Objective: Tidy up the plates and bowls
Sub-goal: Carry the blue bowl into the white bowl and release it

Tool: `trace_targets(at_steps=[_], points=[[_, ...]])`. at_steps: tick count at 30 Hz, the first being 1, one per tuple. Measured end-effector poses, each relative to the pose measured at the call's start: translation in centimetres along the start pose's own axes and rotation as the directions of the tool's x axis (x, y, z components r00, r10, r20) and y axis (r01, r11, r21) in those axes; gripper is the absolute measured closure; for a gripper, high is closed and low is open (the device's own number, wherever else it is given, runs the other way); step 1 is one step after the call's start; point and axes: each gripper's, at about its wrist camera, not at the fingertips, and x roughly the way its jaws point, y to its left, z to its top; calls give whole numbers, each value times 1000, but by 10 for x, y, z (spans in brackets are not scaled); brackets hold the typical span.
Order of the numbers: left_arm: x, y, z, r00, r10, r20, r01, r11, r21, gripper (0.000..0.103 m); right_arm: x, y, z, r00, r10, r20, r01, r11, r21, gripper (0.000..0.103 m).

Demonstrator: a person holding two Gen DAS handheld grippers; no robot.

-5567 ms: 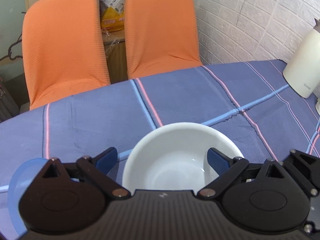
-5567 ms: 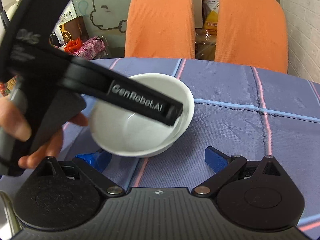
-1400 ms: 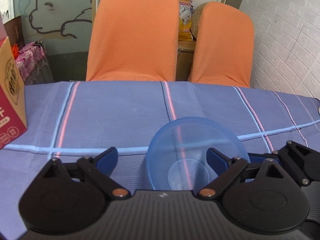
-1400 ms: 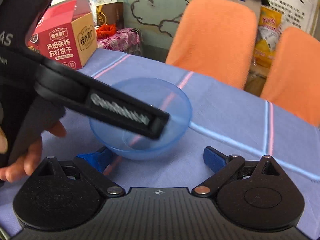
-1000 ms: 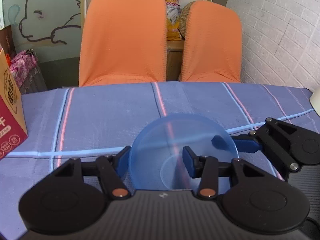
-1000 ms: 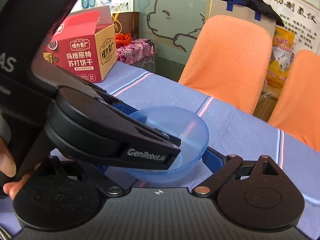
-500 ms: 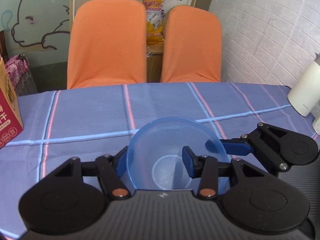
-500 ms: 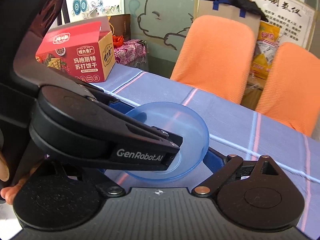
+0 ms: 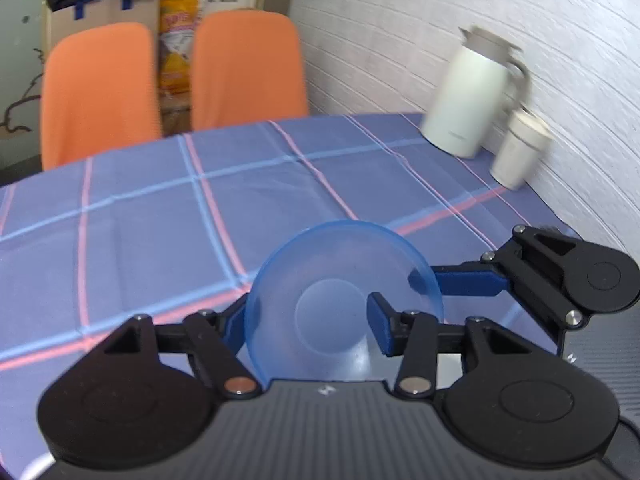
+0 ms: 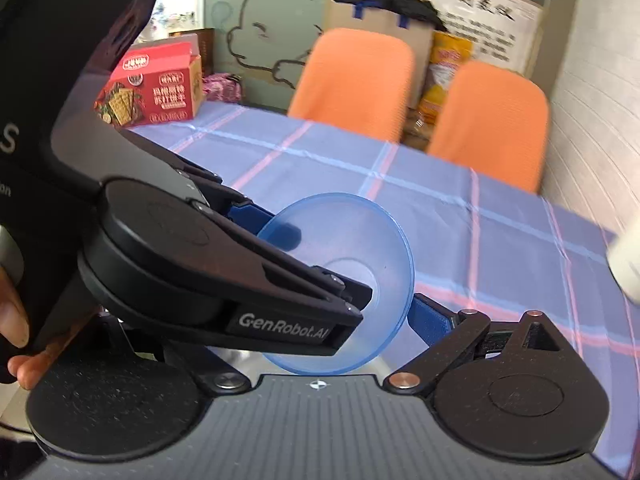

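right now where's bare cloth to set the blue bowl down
The blue bowl is pinched in the left claw. Bare tablecloth runs ahead toward the orange chairs. It is crowded at the right by the wall, with the white jug and cup; the red box takes the far left corner.

left tongs [image 9: 306,322] clamped together, right tongs [image 9: 416,280] alongside, its spread unclear.
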Motion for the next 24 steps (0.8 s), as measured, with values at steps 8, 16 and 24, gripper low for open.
trace_targets(at_steps=[8, 16, 24], points=[[5, -49, -45, 998, -29, -54, 32, 999, 43, 52, -12, -9, -45, 1000, 5, -1, -5, 999, 44, 18], [14, -49, -58, 998, -10, -54, 12, 999, 43, 39, -7, -25, -62, 999, 39, 16, -41, 991, 124, 19], [-25, -44, -67, 999, 19, 45, -21, 998, 53, 31, -40, -33, -100, 999, -8, 34, -1, 969, 247, 18]])
